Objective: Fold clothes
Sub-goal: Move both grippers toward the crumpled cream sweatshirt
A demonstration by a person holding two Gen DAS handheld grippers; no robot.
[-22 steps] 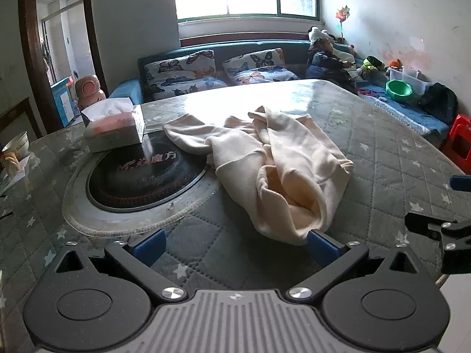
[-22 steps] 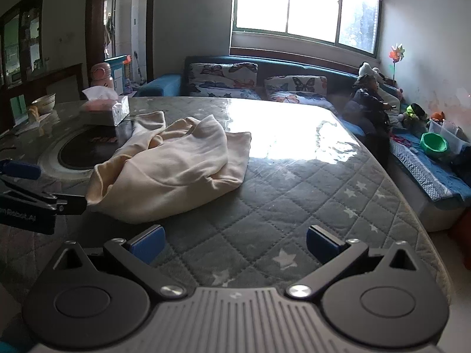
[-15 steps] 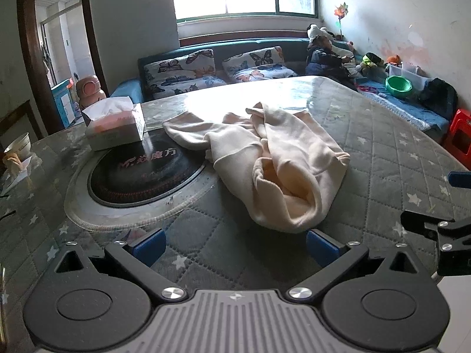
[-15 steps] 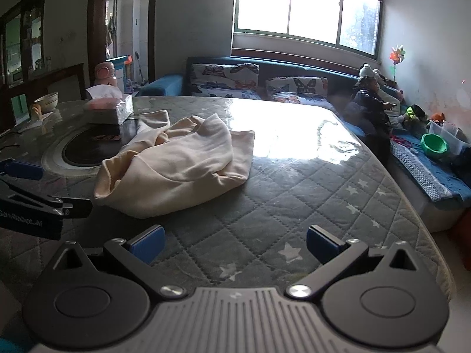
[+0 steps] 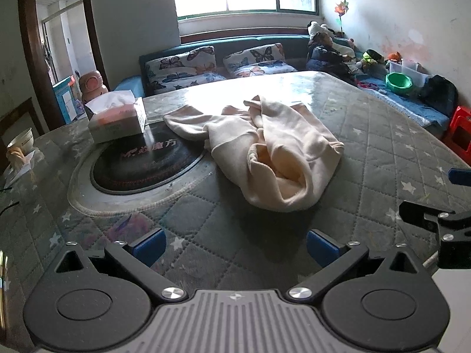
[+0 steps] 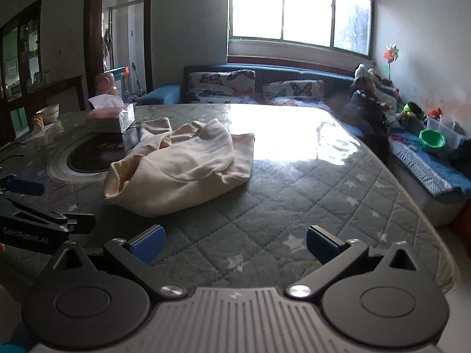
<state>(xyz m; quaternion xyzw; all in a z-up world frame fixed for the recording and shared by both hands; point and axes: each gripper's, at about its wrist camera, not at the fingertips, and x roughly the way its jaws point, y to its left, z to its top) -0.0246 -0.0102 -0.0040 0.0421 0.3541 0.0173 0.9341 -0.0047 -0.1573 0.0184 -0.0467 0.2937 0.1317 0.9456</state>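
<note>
Cream fleece garment [image 5: 273,153] lies crumpled, unfolded, ahead of left gripper [image 5: 235,245] and right gripper [image 6: 234,244], both spread empty for grasping.

The sweatshirt [image 5: 276,153] is soft, matt cream fleece. Beneath it the counter [image 6: 294,206] shows quilted grey cloth under a glossy clear sheet, glaring by the window. The tissue box [image 5: 117,123] looks like smooth printed cardboard.

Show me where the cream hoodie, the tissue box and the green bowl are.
cream hoodie [image 5: 282,158]: left wrist view, on its crumpled middle.
tissue box [image 5: 117,122]: left wrist view, on its front face.
green bowl [image 6: 432,141]: right wrist view, on its rim, on the blue bench.
</note>
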